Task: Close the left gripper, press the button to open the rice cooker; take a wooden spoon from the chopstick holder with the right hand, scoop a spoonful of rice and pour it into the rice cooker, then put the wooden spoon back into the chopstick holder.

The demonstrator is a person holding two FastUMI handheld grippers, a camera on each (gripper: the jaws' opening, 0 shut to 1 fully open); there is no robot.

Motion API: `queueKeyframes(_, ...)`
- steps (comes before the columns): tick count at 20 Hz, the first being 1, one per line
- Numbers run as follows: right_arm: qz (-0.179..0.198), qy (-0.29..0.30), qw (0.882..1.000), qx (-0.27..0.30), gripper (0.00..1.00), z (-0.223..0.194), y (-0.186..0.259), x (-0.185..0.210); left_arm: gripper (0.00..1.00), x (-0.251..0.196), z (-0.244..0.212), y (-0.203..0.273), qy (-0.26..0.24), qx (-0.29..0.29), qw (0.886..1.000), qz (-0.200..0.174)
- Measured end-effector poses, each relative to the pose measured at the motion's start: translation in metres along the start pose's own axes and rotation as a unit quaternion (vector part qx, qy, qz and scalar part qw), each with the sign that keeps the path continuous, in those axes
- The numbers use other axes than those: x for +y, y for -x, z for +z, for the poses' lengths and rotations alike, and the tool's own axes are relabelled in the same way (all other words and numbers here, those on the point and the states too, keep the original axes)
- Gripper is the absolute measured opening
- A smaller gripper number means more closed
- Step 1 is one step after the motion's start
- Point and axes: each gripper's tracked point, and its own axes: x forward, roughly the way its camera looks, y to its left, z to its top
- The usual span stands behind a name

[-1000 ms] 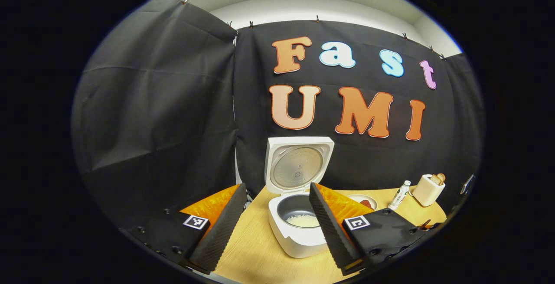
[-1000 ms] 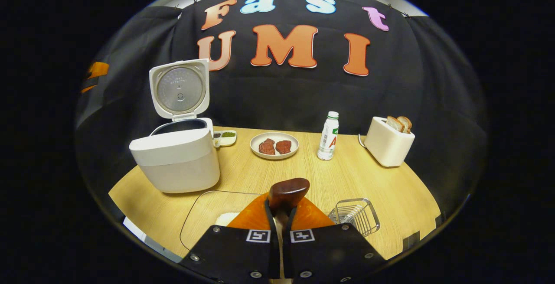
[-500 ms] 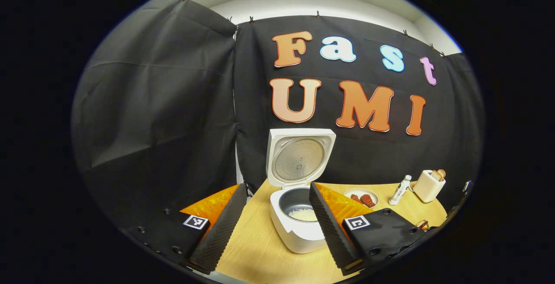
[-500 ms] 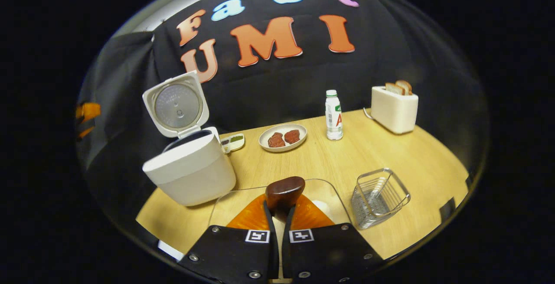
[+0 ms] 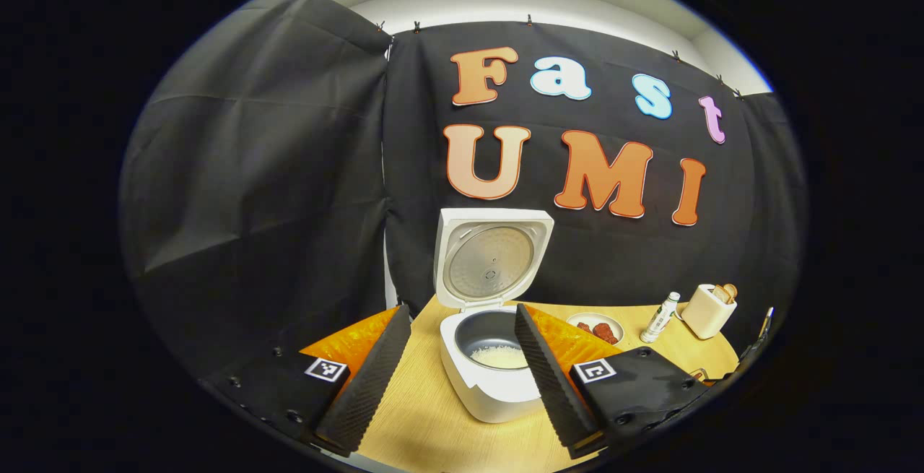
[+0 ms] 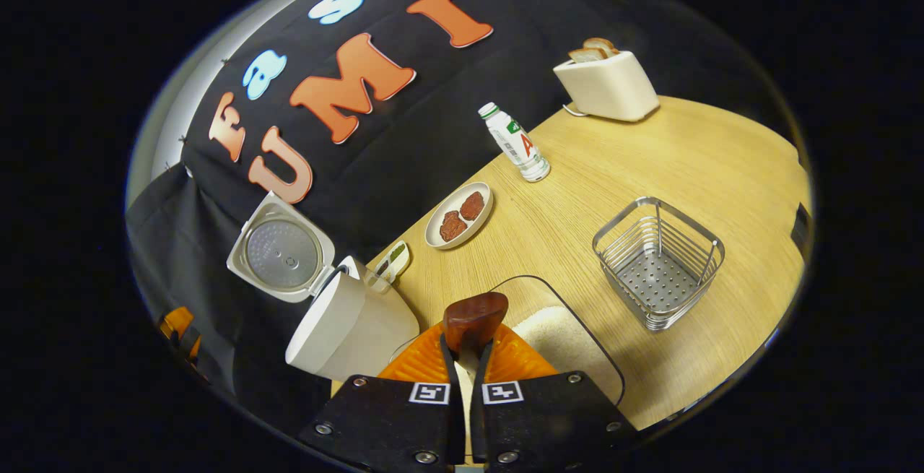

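Centrally in the left gripper view, the rice cooker (image 5: 491,357) stands on the wooden table (image 5: 426,422) with its lid (image 5: 492,260) raised upright and white rice (image 5: 498,357) lying in the dark inner pot. Framing it, the left gripper (image 5: 462,375) has its two ribbed fingers spread wide, holding nothing. Below, in the tilted right gripper view, the right gripper (image 6: 468,357) has its fingers nearly together, clamped on the wooden spoon (image 6: 474,318), whose dark bowl projects beyond the fingertips above a clear tray of rice (image 6: 563,339) at the table's near edge. Rightward stands the wire chopstick holder (image 6: 658,263); toward the far edge sit a plate of meat (image 6: 459,215), a bottle (image 6: 515,142) and a toaster (image 6: 606,83).
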Motion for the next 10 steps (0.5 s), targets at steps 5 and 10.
queueKeyframes(5, 0.013, -0.134, 0.99, 0.028, 0.02, -0.006, -0.003, -0.01, 1.0, -0.002, -0.001, -0.005, 0.0, 0.004, 1.0, -0.002)
queueKeyframes(10, 0.014, -0.181, 0.983, 0.036, 0.02, 0.001, 0.002, -0.014, 0.98, -0.001, 0.005, -0.005, 0.002, -0.001, 1.0, -0.002)
